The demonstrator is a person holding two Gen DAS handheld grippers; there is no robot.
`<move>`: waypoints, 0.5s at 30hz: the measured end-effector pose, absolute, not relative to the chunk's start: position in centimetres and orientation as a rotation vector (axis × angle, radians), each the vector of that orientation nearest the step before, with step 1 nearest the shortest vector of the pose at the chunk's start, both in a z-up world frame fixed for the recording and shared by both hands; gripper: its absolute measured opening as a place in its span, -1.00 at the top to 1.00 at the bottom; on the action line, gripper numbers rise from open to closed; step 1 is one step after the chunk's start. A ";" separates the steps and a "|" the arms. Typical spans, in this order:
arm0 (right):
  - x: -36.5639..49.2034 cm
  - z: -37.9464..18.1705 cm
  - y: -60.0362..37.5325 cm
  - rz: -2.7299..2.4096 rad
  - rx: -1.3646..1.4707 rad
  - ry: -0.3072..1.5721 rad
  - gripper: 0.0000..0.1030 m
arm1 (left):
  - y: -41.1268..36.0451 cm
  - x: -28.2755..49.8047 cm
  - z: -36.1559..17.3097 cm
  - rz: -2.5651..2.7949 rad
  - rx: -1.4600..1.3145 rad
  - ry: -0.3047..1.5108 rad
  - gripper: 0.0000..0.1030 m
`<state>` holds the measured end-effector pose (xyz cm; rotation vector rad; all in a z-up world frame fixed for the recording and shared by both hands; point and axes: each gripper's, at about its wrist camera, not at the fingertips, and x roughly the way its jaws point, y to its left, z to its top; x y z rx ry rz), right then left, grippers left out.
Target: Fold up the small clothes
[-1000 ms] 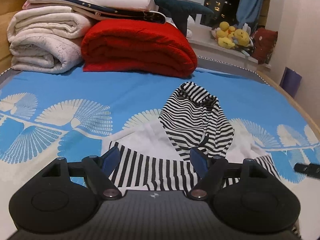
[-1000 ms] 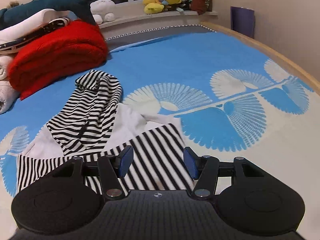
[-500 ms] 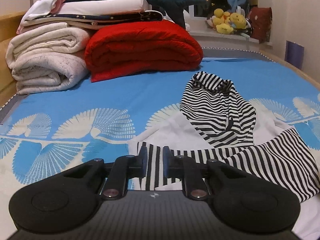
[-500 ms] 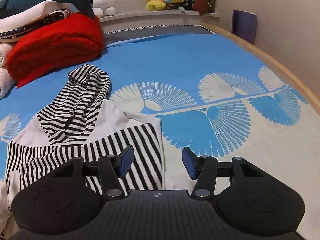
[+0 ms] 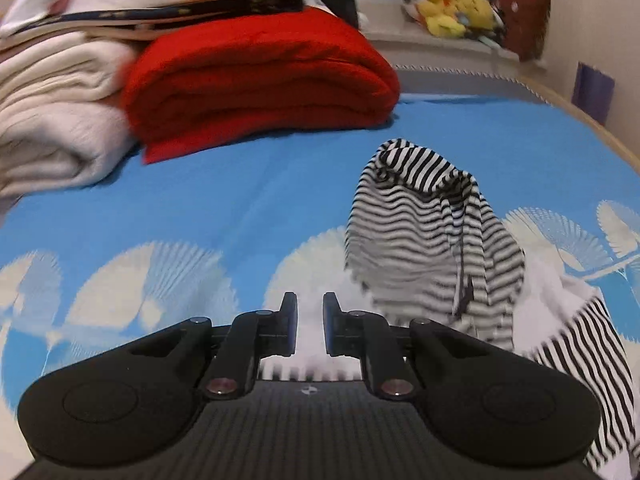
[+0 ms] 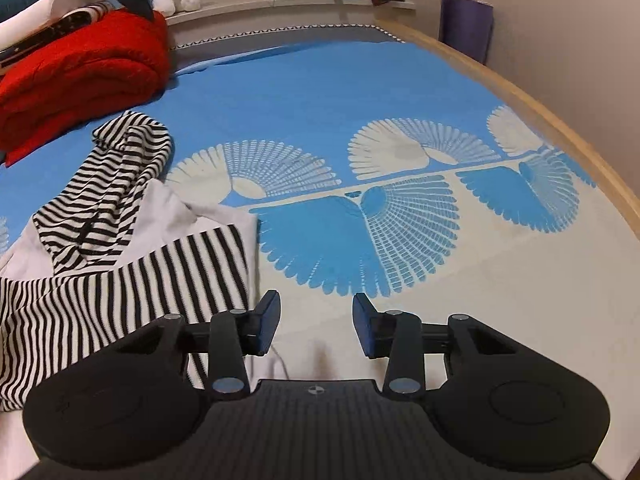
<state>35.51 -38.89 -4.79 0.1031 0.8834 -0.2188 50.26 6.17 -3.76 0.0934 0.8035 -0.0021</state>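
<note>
In the left wrist view, cream blankets (image 5: 52,120) sat folded at ten o'clock, with a folded red blanket (image 5: 260,76) touching them at about eleven. Yellow plush toys (image 5: 452,12) sat on the ledge at one o'clock. The left gripper (image 5: 310,308) had its jaws drawn nearly together, leaving only a narrow slot. A blurred striped edge showed low between the fingers, and it seemed to be pinched there. The striped garment (image 5: 420,232) lay on the blue patterned bed cover (image 5: 200,200) from one o'clock of that gripper down to four o'clock. Its hood was bunched at the far end, and a white panel and a striped sleeve lay nearer.

In the right wrist view, the same garment (image 6: 100,200) spread from nine to eleven o'clock of the right gripper (image 6: 316,308). Its striped sleeve reached just beside the left finger. That gripper's jaws were closing with only bare bed cover between them. The wooden bed rim (image 6: 560,128) curved past at two o'clock.
</note>
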 end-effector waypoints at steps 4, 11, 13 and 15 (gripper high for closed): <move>36.1 -5.3 -39.3 -0.228 0.107 0.893 0.20 | 5.6 58.9 -4.5 -0.047 0.035 0.886 0.72; 36.8 -6.3 -39.2 -0.248 0.091 0.915 0.20 | 4.1 70.7 -8.3 -0.058 -0.017 0.973 0.54; 37.0 -6.3 -39.1 -0.247 0.089 0.918 0.20 | 3.5 73.0 -9.8 -0.034 -0.021 0.991 0.29; 37.3 -6.5 -38.9 -0.244 0.075 0.919 0.20 | 2.9 75.2 -11.2 -0.045 -0.036 1.009 0.15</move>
